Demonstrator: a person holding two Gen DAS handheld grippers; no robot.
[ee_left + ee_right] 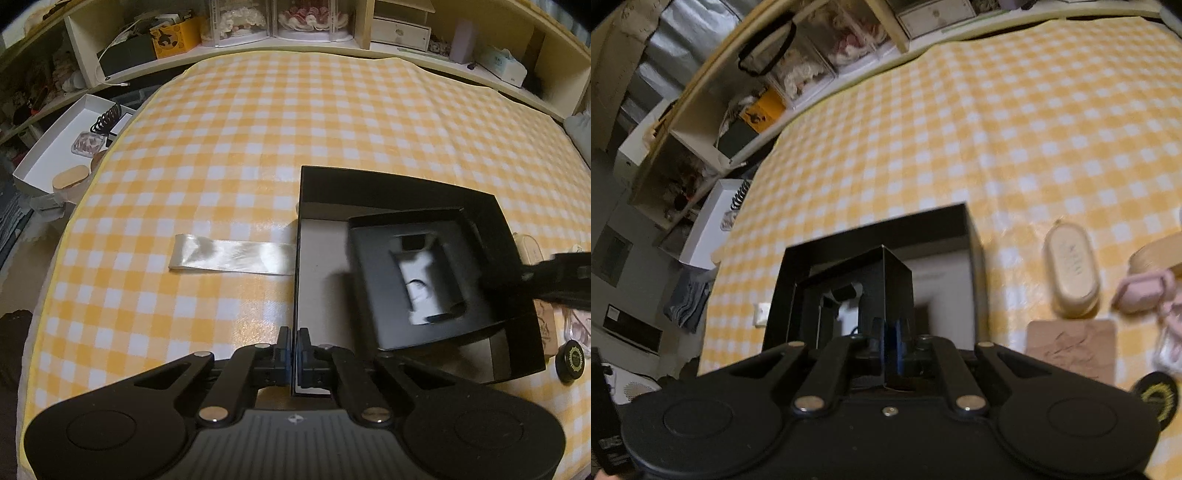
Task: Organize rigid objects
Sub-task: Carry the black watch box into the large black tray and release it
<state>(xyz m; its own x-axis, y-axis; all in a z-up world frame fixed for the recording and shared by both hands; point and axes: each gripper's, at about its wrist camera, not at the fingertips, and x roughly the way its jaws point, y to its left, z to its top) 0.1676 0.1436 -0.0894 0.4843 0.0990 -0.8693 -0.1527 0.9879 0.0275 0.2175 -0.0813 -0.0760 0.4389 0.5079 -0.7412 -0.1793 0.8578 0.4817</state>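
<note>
A black open box [369,184] with a grey floor stands on the yellow checked cloth. My left gripper [294,352] is shut on the box's near left wall. A black insert tray [373,266] with a shaped cutout hangs tilted over the inside of the box. In the right wrist view my right gripper [889,343] is shut on one upright wall of this insert [897,288], with the box [879,229] around and below it. In the left wrist view the right gripper [554,277] reaches in blurred from the right edge.
A white satin ribbon [232,254] lies flat, left of the box. To its right lie a cream oval case [1071,269], a brown card [1071,350], a black round lid [571,360] and pink items [1145,291]. A white tray [55,147] sits beyond the cloth's left edge. Shelves line the far side.
</note>
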